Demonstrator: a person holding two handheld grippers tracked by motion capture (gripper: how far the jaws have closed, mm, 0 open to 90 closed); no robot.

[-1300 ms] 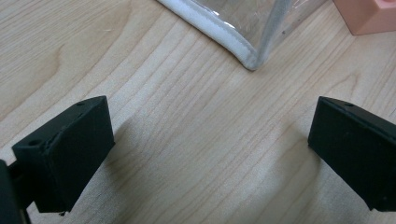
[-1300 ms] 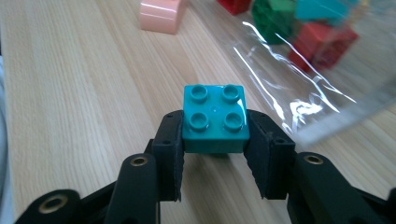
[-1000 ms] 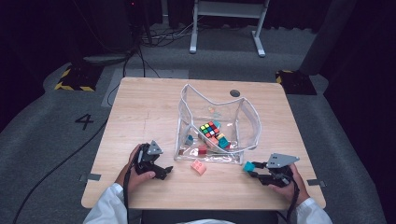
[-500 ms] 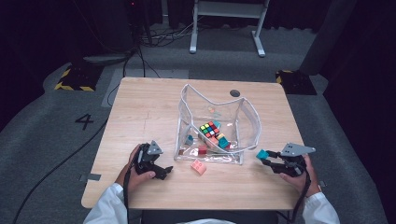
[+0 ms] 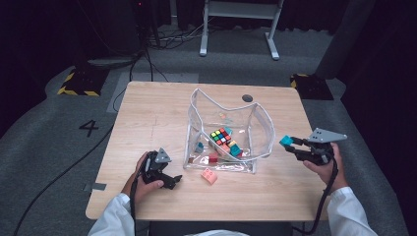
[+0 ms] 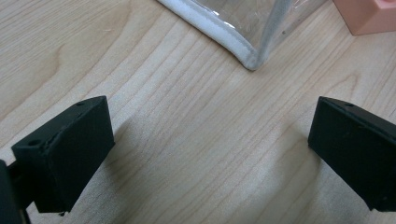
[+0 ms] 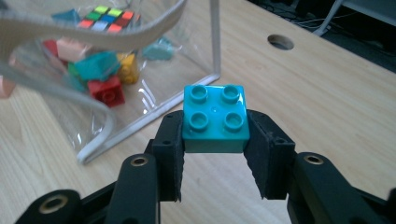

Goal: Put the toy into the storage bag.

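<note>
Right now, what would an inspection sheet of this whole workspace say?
Surface: wooden table, cable hole at the far edge.
Job's things: teal brick; clear bag holding a puzzle cube and bricks.
Clutter: pink brick beside the bag.
Grippers: right claw shut on the teal brick; left claw open, near the bag's corner.
Cables: black cable across the floor.
Surroundings: grey carpet, floor mark "4", white stand.

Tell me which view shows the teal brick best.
The right gripper view: the teal brick sits close up, four studs visible, clamped between the right hand-held gripper jaws. The high view gives a small teal patch beside the clear bag.
</note>
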